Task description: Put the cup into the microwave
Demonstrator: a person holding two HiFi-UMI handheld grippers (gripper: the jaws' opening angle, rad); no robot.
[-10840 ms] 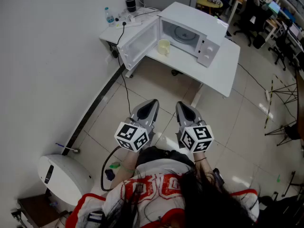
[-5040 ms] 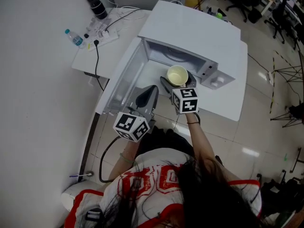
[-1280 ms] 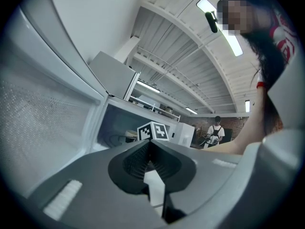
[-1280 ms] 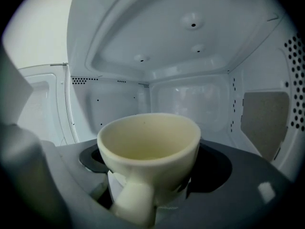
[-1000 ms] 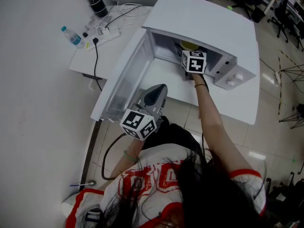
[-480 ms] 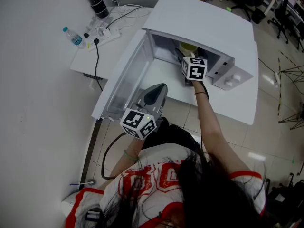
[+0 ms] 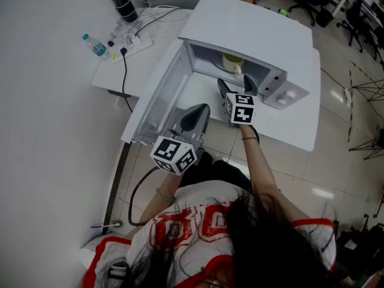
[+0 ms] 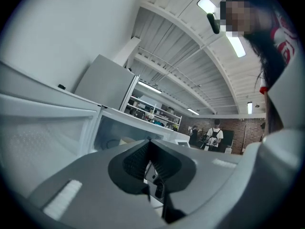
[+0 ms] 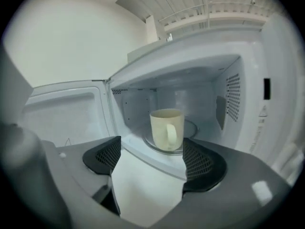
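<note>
Cream ceramic cup [image 9: 167, 128] is sitting upright on the glass turntable [image 9: 189, 130] inside the white microwave [image 7: 255, 32], at twelve o'clock of the right gripper [image 9: 151, 154], whose wide, empty jaws, lately closing a little, should be backing straight out.

The cream cup [image 9: 167, 129] stands upright on the glass turntable [image 9: 192, 128] inside the white microwave [image 7: 252, 32], with its handle facing near. The microwave door [image 7: 159, 98] is swung open to the left.
</note>
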